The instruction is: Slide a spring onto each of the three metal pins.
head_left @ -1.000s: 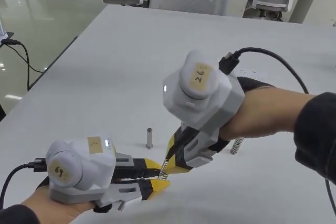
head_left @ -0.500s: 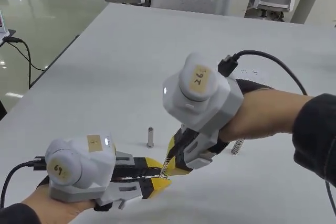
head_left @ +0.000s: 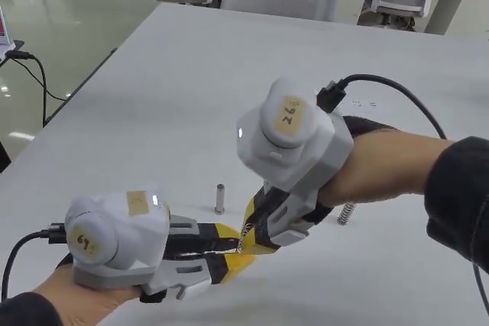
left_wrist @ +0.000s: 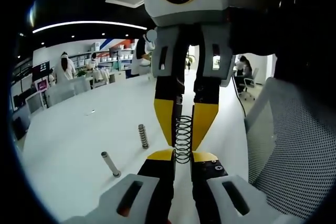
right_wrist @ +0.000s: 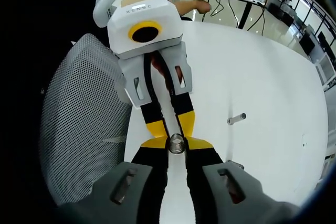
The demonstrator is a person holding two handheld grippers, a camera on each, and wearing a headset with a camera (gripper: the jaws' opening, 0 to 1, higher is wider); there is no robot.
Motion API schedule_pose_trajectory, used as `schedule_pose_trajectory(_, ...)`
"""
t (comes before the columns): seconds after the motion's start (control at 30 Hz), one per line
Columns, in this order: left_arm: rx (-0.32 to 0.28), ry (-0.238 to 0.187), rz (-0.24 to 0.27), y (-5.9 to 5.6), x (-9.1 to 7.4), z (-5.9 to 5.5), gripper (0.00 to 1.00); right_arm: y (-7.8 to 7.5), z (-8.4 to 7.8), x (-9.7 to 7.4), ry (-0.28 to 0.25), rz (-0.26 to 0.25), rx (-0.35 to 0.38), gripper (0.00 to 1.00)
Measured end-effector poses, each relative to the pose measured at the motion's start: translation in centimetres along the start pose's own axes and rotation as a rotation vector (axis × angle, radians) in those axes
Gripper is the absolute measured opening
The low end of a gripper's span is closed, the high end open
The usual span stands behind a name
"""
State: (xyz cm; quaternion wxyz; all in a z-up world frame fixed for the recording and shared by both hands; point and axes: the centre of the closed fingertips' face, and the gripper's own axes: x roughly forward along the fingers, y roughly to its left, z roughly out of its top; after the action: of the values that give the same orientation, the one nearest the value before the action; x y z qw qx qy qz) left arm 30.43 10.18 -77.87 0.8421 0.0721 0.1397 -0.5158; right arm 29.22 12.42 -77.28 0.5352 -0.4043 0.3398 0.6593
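Spring [left_wrist: 182, 137]: bare steel wire, open helical coils, a slim cylinder. In the left gripper view its long axis runs straight away from the camera, from the left gripper [left_wrist: 182, 157] tips up between the fingers of the right gripper [right_wrist: 177, 145]. In the right gripper view it shows end-on, as a round ring. In the head view it stands steeply tilted, just above the table [head_left: 191, 74].

Right jaws: nearly together, yellow tips pressed on the coils from both sides, spring lying along them. Left jaws: narrowed to coil width and pinching the spring's near end. The two grippers meet tip to tip.

Bare pin [head_left: 220, 198]: smooth grey metal cylinder, upright on the matte white table, near the tips. Sprung pin [head_left: 345, 213]: upright, coil-wrapped, beside the right wrist
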Motion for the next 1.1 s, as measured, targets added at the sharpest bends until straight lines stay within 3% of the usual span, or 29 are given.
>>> schedule_pose_trajectory(0.43,0.006,0.015,0.013,0.1,0.2,-0.4,0.1,-0.2,-0.2,0.1,0.015,0.001,0.003,0.13)
schedule_pose_trajectory(0.8,-0.028,0.036,0.033,0.5,-0.1,-1.4,0.23,-0.4,-0.3,0.2,0.027,-0.001,0.001,0.13)
schedule_pose_trajectory(1.1,-0.073,0.037,0.081,1.6,-1.0,-2.0,0.4,-0.6,-0.1,0.3,0.028,-0.003,0.002,0.13)
